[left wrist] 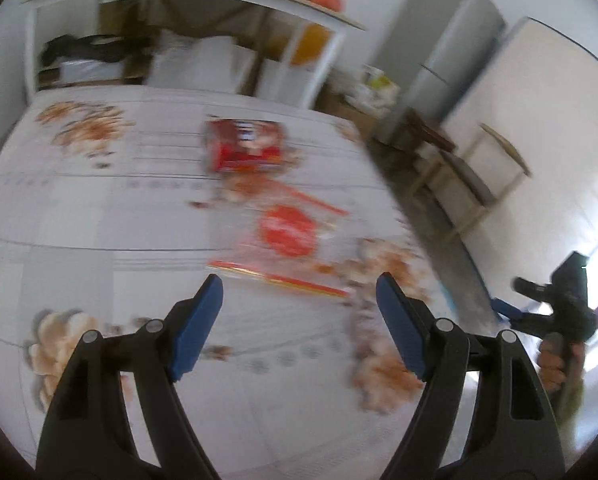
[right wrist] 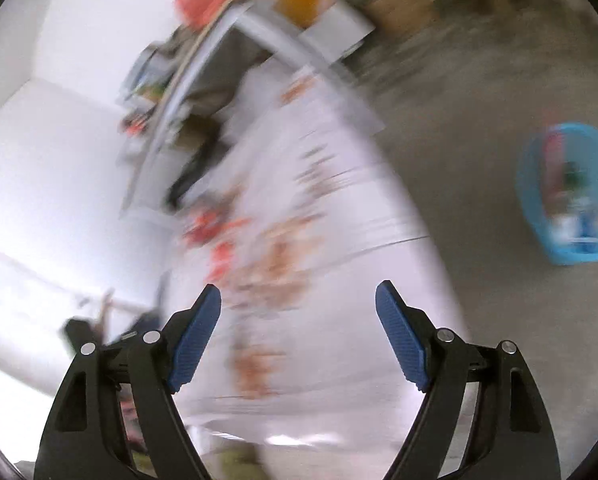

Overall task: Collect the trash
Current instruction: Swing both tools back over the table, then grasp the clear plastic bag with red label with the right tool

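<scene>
Both grippers empty, jaws wide: left gripper [left wrist: 299, 300] above the table [left wrist: 99, 208], right gripper [right wrist: 299, 312] off its edge. Red packet [left wrist: 245, 146] and clear wrapper [left wrist: 287, 236] lie mid-table; bin [right wrist: 567, 196] on floor, well apart. Risk: wrapper lies flat and may slip the pads.

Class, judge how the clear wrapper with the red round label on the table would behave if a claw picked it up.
The wrapper looks thin and lies flat on the table, so it is probably light and floppy. Its glossy film may slip from a loose grip. It is unlikely to roll.
</scene>
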`<state>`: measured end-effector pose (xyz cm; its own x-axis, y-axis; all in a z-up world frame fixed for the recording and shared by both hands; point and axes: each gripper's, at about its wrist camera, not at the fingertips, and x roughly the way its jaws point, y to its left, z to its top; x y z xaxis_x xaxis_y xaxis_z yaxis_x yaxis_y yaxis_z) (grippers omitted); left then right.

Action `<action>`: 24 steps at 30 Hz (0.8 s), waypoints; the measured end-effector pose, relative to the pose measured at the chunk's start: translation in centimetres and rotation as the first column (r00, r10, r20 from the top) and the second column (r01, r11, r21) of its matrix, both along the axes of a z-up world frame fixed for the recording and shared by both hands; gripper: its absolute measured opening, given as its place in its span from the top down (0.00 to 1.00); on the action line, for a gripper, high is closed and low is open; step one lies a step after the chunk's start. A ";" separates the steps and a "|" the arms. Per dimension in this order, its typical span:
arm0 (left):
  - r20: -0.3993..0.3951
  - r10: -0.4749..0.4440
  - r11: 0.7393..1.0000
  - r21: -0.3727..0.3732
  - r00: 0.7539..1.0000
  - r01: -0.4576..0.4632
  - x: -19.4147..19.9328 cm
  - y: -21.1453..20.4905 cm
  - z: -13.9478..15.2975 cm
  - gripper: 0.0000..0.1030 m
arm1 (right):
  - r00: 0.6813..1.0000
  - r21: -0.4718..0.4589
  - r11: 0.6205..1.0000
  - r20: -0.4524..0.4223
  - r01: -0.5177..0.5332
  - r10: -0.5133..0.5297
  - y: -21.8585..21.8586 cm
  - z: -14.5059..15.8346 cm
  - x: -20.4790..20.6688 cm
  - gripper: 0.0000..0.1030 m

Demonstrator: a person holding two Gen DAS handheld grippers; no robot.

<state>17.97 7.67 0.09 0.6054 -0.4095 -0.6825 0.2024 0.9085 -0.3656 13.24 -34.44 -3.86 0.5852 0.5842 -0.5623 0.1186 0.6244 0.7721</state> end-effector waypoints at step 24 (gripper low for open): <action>-0.055 -0.090 0.988 0.118 0.994 0.096 7.5 -2.3 -7.4 0.91 | 0.962 -0.108 0.985 -0.250 -0.135 0.105 15.5 -3.0 11.4 0.32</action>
<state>25.51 5.32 -7.32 0.5330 -0.3757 -0.7581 0.2723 0.9245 -0.2667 24.62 -18.98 -6.90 0.3520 0.5592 -0.7506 0.2116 0.7336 0.6458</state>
